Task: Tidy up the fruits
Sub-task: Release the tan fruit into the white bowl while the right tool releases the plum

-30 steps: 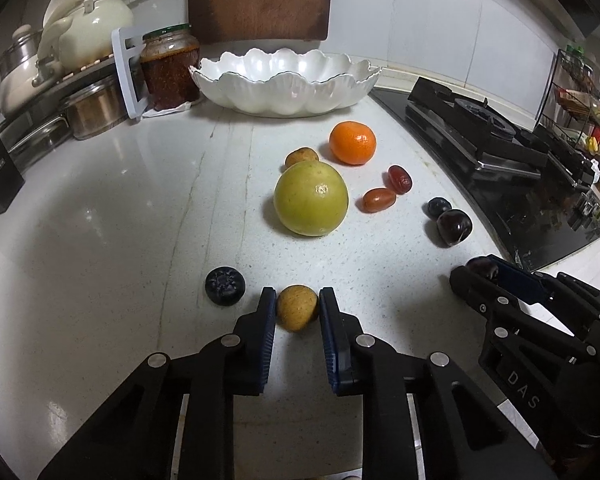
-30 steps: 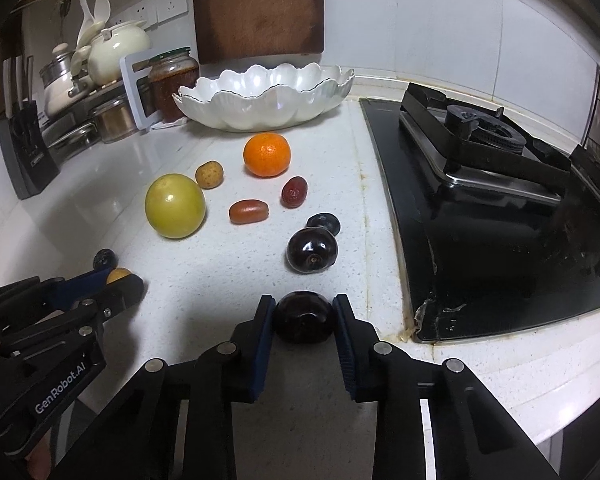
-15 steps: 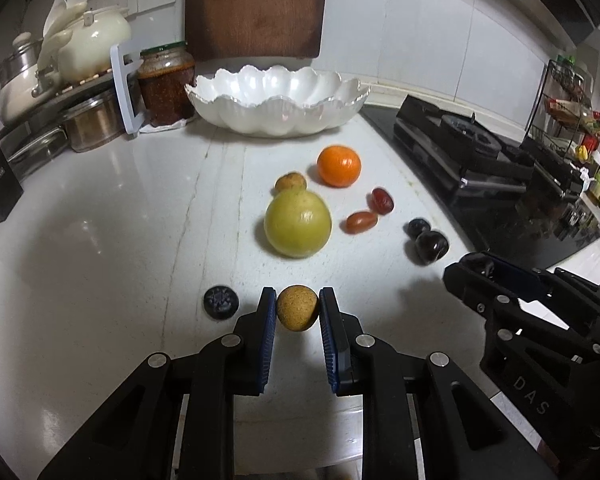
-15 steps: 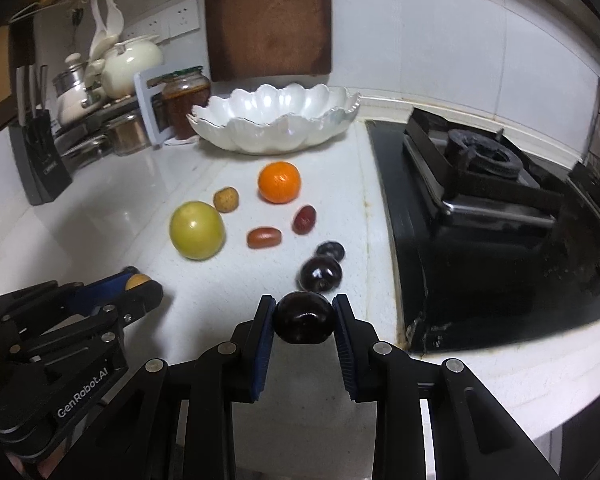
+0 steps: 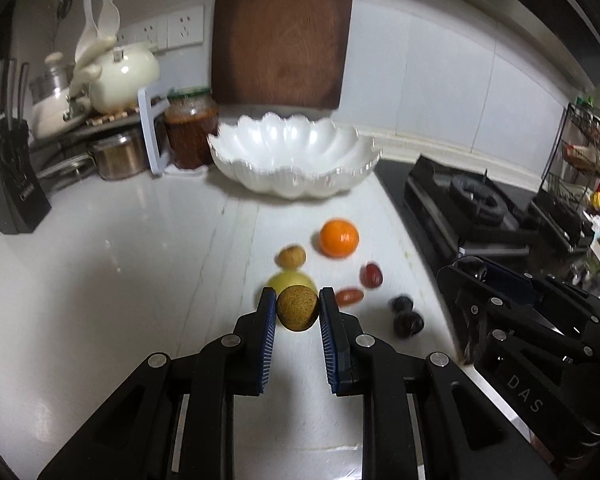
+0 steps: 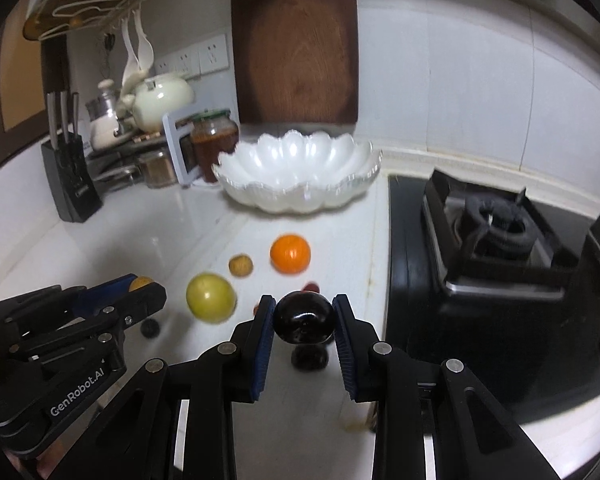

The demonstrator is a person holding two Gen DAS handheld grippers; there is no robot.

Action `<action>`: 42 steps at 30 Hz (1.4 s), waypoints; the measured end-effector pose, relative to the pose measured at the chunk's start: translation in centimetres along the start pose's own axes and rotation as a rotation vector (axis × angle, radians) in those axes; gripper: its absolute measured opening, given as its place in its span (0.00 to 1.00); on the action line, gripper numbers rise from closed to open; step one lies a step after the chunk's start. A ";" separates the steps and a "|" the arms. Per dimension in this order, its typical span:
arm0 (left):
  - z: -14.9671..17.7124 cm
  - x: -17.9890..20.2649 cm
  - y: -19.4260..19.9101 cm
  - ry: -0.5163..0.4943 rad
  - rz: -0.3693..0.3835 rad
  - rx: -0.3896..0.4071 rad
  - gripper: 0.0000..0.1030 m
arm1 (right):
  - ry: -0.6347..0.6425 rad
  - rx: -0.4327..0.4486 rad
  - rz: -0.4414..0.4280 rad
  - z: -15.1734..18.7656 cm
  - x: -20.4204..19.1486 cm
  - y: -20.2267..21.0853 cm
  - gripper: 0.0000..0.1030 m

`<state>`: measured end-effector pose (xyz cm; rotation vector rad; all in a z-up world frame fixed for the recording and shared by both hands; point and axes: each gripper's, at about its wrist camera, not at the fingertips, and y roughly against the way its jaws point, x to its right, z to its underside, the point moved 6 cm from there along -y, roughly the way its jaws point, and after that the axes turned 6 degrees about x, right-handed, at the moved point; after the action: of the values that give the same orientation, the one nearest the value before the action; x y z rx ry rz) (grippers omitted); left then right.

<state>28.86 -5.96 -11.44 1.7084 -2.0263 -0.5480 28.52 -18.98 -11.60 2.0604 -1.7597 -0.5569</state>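
Observation:
My left gripper (image 5: 297, 312) is shut on a small brown fruit (image 5: 297, 307), held above the white counter. My right gripper (image 6: 303, 318) is shut on a dark plum (image 6: 303, 317), also lifted off the counter. A white scalloped bowl (image 5: 294, 160) (image 6: 296, 174) stands at the back. Between it and the grippers lie an orange (image 5: 339, 238) (image 6: 290, 253), a green-yellow round fruit (image 6: 211, 298), a second small brown fruit (image 5: 291, 257) (image 6: 240, 265), two red jujubes (image 5: 371, 274), and dark plums (image 5: 408, 322). The left gripper (image 6: 140, 292) shows at the right wrist view's left.
A black gas stove (image 6: 496, 240) fills the counter's right side. A chili jar (image 5: 190, 130), pots, a cream teapot (image 5: 122, 76) and a knife block (image 5: 8, 184) line the back left. A wooden board (image 5: 284, 32) leans on the wall. A dark berry (image 6: 150, 326) lies under the left gripper.
Both grippers have risen from the counter with their fruits, the small brown fruit and the dark plum. The fruits on the counter now look smaller and farther below.

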 end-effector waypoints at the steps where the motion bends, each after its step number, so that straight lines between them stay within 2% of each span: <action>1: -0.4 0.0 0.1 0.003 -0.003 0.006 0.22 | -0.001 0.006 -0.008 -0.5 0.1 0.0 0.30; 10: -4.6 0.5 0.3 -0.016 -0.021 0.070 0.22 | 0.059 0.074 -0.040 -5.2 0.5 -0.2 0.30; 18: -9.5 1.0 0.6 -0.042 -0.026 0.150 0.22 | 0.046 0.111 -0.070 -9.3 1.2 -0.9 0.30; 22: -11.5 1.0 0.2 -0.047 -0.016 0.163 0.22 | 0.038 0.123 -0.078 -11.3 1.5 -1.4 0.30; 32: -16.4 0.5 -3.8 -0.079 0.003 0.140 0.22 | 0.064 0.099 -0.062 -15.8 2.0 -5.2 0.30; 42: -19.7 -0.5 -10.1 -0.085 0.043 0.079 0.22 | 0.084 0.053 -0.030 -19.1 2.1 -10.8 0.30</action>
<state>48.22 -7.55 -0.82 1.7088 -2.1657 -0.5415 47.86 -18.99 -1.09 2.1171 -1.7159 -0.4303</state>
